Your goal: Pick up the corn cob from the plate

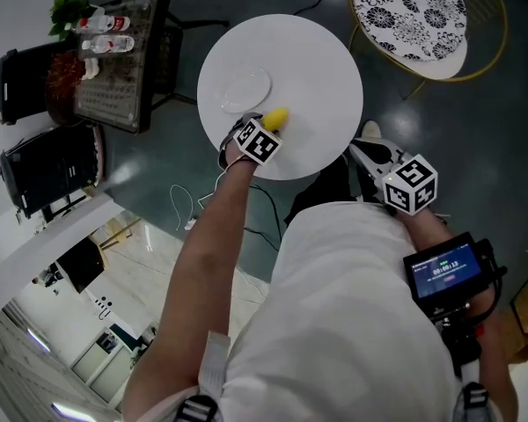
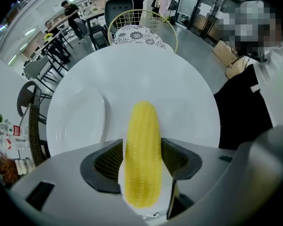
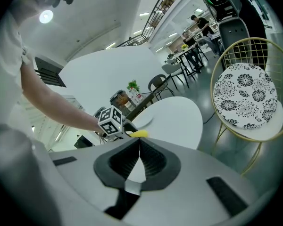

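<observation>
One corn cob point(image 2: 144, 121) stands clamped between the left gripper's point(image 2: 143, 160) pads. Its long axis is upright and its free end points down at the one round white table point(image 1: 321, 69), just nearer than the table's middle. One plate point(image 1: 245, 90) lies on the table's left half, just beside the cob. The table's right half lies open. The right gripper point(image 3: 139, 142), jaws together, hangs off the table's near right edge.

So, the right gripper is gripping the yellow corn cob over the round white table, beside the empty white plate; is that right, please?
Not quite: the left gripper grips the yellow corn cob, as the left gripper view shows. The right gripper is shut with nothing in it. The rest holds: the cob is over the round white table, beside the empty white plate.
</observation>
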Demonstrator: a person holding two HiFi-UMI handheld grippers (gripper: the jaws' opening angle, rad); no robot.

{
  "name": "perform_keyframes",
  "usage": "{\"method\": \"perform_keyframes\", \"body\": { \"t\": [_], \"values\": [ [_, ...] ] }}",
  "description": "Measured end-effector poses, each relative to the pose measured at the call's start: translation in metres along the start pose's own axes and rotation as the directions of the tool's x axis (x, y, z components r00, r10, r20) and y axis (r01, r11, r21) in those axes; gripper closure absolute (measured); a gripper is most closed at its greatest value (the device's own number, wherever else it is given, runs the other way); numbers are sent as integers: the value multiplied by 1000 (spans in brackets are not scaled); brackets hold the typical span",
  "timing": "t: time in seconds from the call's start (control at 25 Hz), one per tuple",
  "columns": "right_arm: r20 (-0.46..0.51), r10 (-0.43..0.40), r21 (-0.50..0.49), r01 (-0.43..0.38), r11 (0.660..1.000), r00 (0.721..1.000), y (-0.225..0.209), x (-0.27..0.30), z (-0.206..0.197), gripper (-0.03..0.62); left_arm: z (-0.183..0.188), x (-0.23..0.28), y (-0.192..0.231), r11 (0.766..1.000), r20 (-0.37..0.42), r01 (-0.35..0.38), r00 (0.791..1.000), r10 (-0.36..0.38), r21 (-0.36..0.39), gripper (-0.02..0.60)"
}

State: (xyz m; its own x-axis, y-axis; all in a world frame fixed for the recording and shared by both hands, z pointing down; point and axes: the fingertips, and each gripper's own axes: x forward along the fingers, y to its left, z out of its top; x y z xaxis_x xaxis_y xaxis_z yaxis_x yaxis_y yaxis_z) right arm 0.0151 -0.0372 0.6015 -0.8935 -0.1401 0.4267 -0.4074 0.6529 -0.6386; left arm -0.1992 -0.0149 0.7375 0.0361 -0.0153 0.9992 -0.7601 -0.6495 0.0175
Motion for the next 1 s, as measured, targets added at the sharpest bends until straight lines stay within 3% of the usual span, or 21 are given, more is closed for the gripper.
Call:
{"method": "perform_keyframes", "body": {
  "t": [0.24, 0.36, 0.6, 1.0],
  "values": [
    [0, 2, -5, -2, 1000, 1000, -1, -1, 1, 585, -2, -5, 1, 1000, 21, -19, 1000, 19, -1, 345],
    [-4, 8, -12, -8, 1000, 1000, 0, 0, 2, 585, -2, -9, -1, 1000, 52, -7, 999, 8, -22, 314],
    [-13, 29, -43, -29, 999, 999, 6, 5, 11, 585, -1, -26, 2, 998, 114, -49, 992, 53, -41, 313],
    [-39, 89, -105, -93, 990, 995, 12, 7, 13, 585, -8, -53, -17, 982, 192, -112, 971, 141, -153, 316]
  ]
}}
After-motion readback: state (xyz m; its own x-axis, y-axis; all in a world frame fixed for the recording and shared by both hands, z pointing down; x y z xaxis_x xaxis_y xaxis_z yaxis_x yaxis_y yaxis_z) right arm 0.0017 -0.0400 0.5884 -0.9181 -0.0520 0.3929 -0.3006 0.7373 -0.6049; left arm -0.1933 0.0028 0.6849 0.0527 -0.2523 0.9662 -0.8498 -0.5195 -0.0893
